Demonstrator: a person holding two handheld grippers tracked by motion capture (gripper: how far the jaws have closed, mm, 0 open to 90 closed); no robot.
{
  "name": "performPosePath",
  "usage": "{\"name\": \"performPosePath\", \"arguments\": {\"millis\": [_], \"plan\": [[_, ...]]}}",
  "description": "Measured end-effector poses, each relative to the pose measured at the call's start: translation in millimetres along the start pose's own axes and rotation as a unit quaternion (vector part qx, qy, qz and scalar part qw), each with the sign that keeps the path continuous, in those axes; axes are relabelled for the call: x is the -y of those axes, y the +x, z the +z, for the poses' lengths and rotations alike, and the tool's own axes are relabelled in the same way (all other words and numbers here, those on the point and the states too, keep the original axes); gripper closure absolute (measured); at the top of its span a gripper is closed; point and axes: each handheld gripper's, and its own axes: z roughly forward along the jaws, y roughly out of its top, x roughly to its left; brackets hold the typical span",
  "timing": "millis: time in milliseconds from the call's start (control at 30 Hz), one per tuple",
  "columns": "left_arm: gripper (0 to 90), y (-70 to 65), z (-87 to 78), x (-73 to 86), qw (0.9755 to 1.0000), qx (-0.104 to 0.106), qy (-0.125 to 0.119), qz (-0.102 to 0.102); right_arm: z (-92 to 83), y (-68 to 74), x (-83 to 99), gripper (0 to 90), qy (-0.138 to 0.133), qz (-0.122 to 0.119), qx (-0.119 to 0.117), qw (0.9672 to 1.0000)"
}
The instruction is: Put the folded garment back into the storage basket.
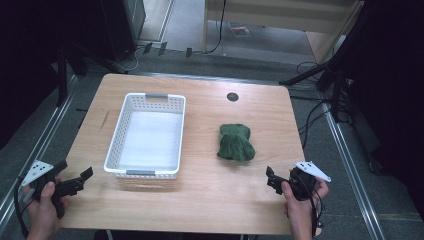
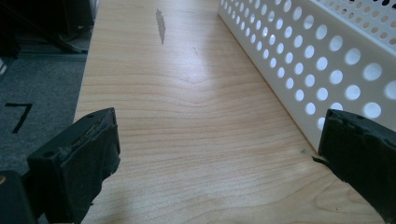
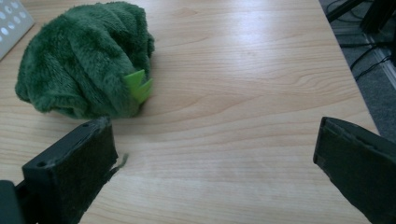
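- The white perforated basket (image 1: 146, 136) stands left of centre on the wooden table (image 1: 215, 200).
- A crumpled green cloth (image 1: 235, 142) lies to its right, well apart; a light green tag, perhaps a label, shows on it.
- The left gripper (image 1: 80, 181) hovers at the near left corner, jaws wide, holding nothing.
- The right gripper (image 1: 273, 179) sits near the cloth, jaws wide, holding nothing.

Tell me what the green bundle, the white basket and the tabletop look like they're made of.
The crumpled green bundle looks like plush fleece fabric, with fuzzy pile. The white rectangular perforated basket seems moulded plastic, given its smooth, evenly punched walls. The light wooden table shows grain, though it may be laminate.
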Motion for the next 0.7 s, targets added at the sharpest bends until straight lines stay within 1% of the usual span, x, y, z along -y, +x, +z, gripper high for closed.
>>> {"name": "performPosePath", "arguments": {"millis": [67, 100, 167, 267, 300, 400, 433, 533, 633, 667, 700], "plan": [[0.0, 0.0, 0.0, 0.0, 1.0000, 0.000, 0.000, -0.001, 1.5, 3.1, -3.4, 0.0, 0.001, 0.004, -0.001, 1.0000], [0.0, 0.1, 0.0, 0.0, 1.0000, 0.000, 0.000, 0.000, 2.9, 6.1, -7.2, 0.0, 0.004, 0.009, -0.006, 0.9999], [0.0, 0.1, 0.0, 0.0, 1.0000, 0.000, 0.000, 0.000, 3.7, 7.8, -9.1, 0.0, 0.004, 0.009, -0.007, 0.9999], [0.0, 0.0, 0.0, 0.0, 1.0000, 0.000, 0.000, 0.000, 6.1, 14.4, -14.8, 0.0, 0.006, 0.006, -0.012, 0.9999], [0.0, 0.0, 0.0, 0.0, 1.0000, 0.000, 0.000, 0.000, 8.1, 18.9, -18.5, 0.0, 0.007, 0.005, -0.018, 0.9998], [0.0, 0.1, 0.1, 0.0, 1.0000, 0.000, 0.000, 0.000, 11.9, 25.8, -23.8, 0.0, 0.016, 0.005, -0.021, 0.9996], [0.0, 0.1, 0.1, 0.0, 1.0000, 0.000, 0.000, -0.001, 11.9, 25.8, -23.8, 0.0, 0.016, 0.005, -0.021, 0.9996], [0.0, 0.2, 0.1, 0.0, 1.0000, 0.001, 0.000, -0.002, 15.6, 32.3, -28.7, 0.0, 0.018, 0.003, -0.028, 0.9994], [0.0, 0.4, 0.3, 0.0, 1.0000, 0.001, -0.002, -0.003, 19.5, 39.4, -33.5, 0.0, 0.019, 0.003, -0.030, 0.9994], [0.0, 0.5, 0.2, 0.0, 1.0000, 0.001, -0.002, -0.003, 22.5, 43.6, -36.7, 0.0, 0.020, 0.001, -0.033, 0.9993], [0.0, 0.5, 0.2, 0.0, 1.0000, 0.001, -0.002, -0.003, 22.5, 43.6, -36.7, 0.0, 0.020, 0.001, -0.033, 0.9993]]}}
